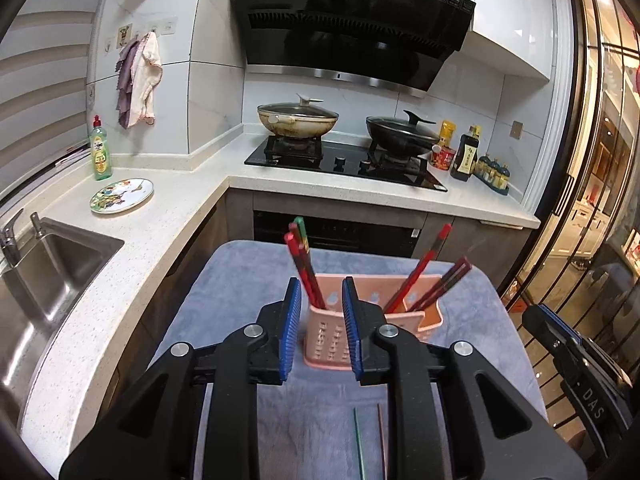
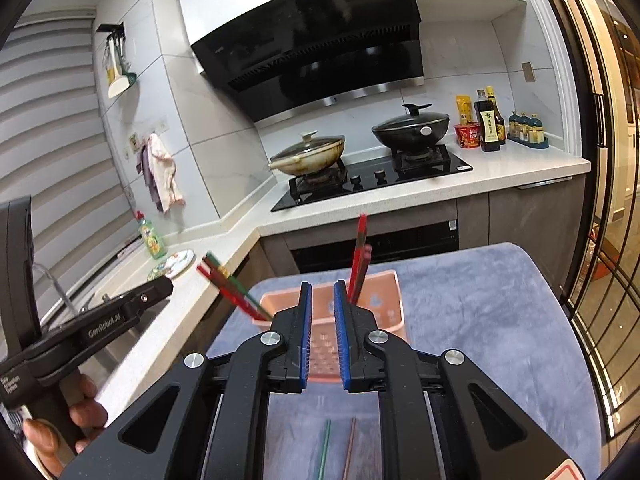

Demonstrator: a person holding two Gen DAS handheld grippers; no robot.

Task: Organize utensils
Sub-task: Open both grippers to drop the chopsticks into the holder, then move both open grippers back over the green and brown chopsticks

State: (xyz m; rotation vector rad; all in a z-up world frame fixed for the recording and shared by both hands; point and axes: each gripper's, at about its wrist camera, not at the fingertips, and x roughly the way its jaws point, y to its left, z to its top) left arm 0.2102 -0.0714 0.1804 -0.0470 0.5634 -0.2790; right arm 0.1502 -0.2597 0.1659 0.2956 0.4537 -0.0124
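Two chopsticks left to rack

Both my jaws narrow, empty; green chopstick [image 2: 324, 448] looks thin, slippery: I'd pinch mid-shaft.

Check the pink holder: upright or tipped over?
Upright. The pink holder stands on its base on the grey cloth, open end up, with red chopsticks leaning out of its compartments in both views.

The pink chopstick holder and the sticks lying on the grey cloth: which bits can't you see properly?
- Pink plastic chopstick holder: left wrist view, the left gripper covers its sides; right wrist view, the right gripper hides its front.
- Green stick and brown stick on the grey cloth: both views, cut off by the bottom edge.
- Bottle labels: too small.
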